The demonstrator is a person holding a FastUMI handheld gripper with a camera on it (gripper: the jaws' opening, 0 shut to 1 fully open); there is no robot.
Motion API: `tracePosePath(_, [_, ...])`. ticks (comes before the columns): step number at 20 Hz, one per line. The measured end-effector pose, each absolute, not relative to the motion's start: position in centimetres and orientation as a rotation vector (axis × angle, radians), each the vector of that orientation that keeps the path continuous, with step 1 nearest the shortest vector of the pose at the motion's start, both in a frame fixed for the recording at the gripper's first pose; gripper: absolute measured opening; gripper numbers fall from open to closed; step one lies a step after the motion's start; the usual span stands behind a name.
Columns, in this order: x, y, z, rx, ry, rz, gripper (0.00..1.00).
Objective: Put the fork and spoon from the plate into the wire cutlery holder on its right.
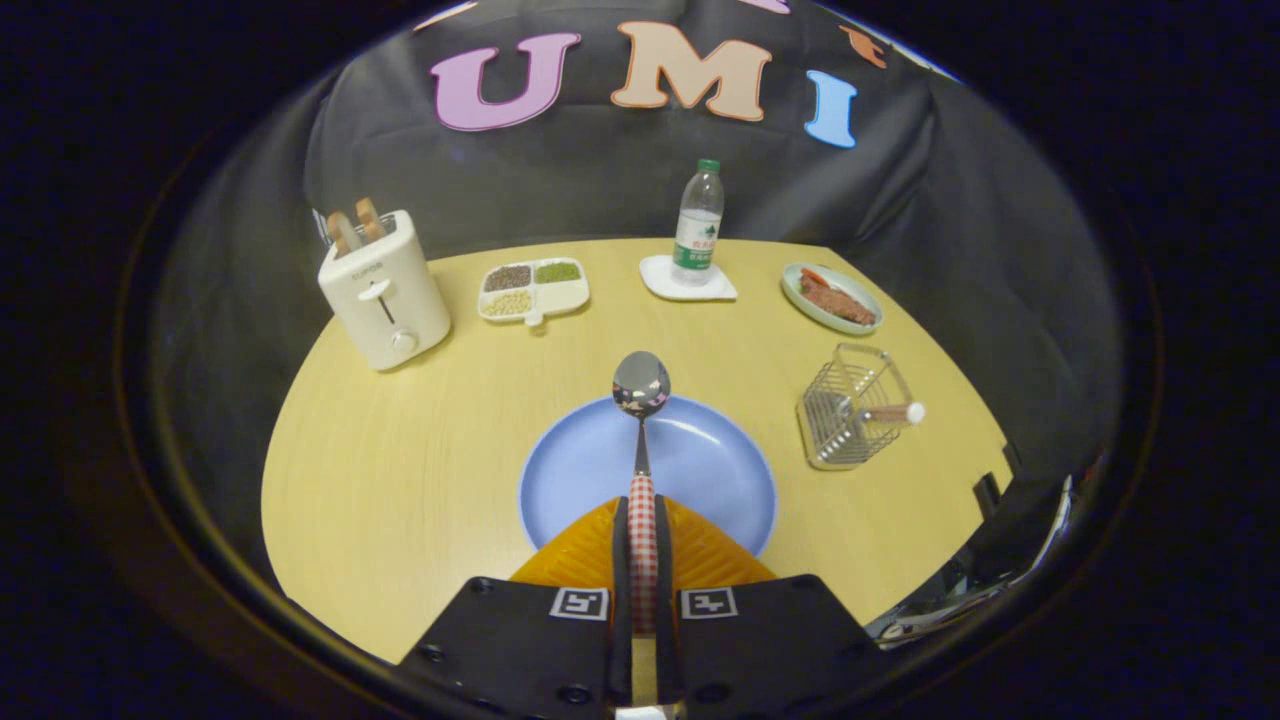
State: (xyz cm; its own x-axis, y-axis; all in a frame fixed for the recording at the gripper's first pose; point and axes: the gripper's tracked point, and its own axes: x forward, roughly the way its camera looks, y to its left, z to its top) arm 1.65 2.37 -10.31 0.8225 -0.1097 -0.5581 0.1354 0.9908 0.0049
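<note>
My gripper (pixel 642 520) is shut on the checked handle of a spoon (pixel 641 385), which points straight ahead, its shiny bowl lifted above the far rim of the blue plate (pixel 710 470). The plate lies on the wooden table just ahead of the fingers and looks bare. To the plate's right stands the wire cutlery holder (pixel 850 415), with a handle with a white end (pixel 895 412) sticking out of it toward the right.
On the table's far side stand a white toaster (pixel 385 295) with bread, a divided dish of grains (pixel 533 288), a water bottle (pixel 698 225) on a white coaster, and an oval plate of food (pixel 832 298). The table's edge curves close behind the holder.
</note>
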Motion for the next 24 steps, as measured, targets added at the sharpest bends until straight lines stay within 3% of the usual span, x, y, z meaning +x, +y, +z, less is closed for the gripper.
tracePosePath(12, [3.1, -7.2, -1.4, 0.164, 0.763, -0.391, 0.12])
tracePosePath(24, [3.2, -14.2, -4.4, 0.353, 1.162, -0.503, 0.12])
